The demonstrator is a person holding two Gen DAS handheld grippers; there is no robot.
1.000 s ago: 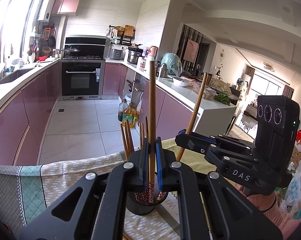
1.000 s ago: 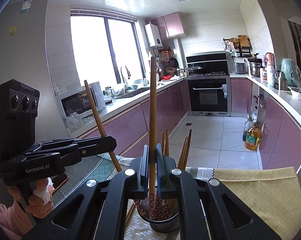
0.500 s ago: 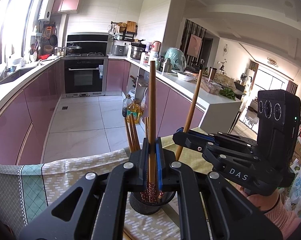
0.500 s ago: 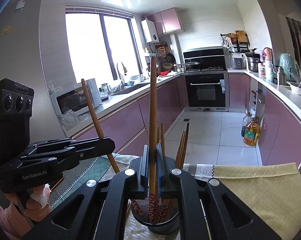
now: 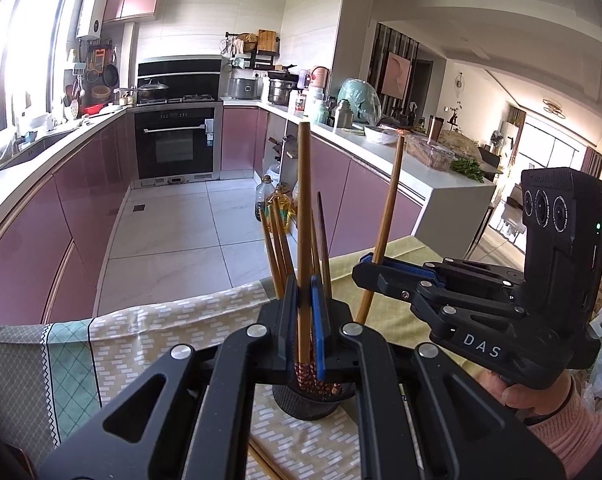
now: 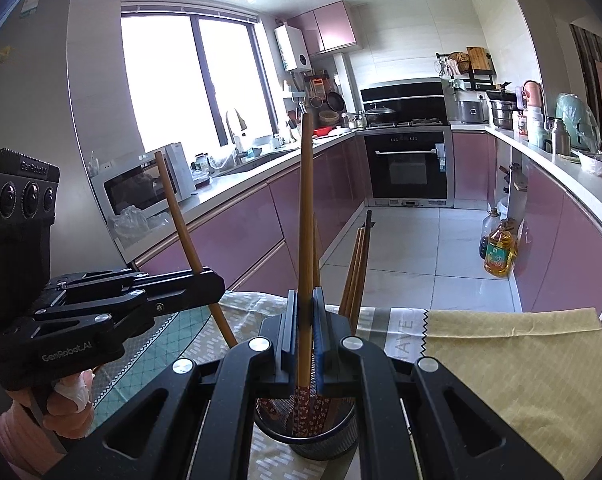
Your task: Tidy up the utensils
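Mesh holder [image 6: 325, 436], loose chopsticks [image 5: 269, 466] beside, patterned cloth [image 5: 149, 344]

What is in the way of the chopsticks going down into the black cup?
Nothing solid blocks them. Each tool, left and right, is shut on a chopstick whose patterned end is already at the black mesh cup. The chopsticks already standing in the cup crowd it, yet room remains.

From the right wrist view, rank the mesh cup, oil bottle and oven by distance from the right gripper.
1. Mesh cup: directly below the right gripper.
2. Oil bottle: on the floor, right.
3. Oven: far end of the kitchen.
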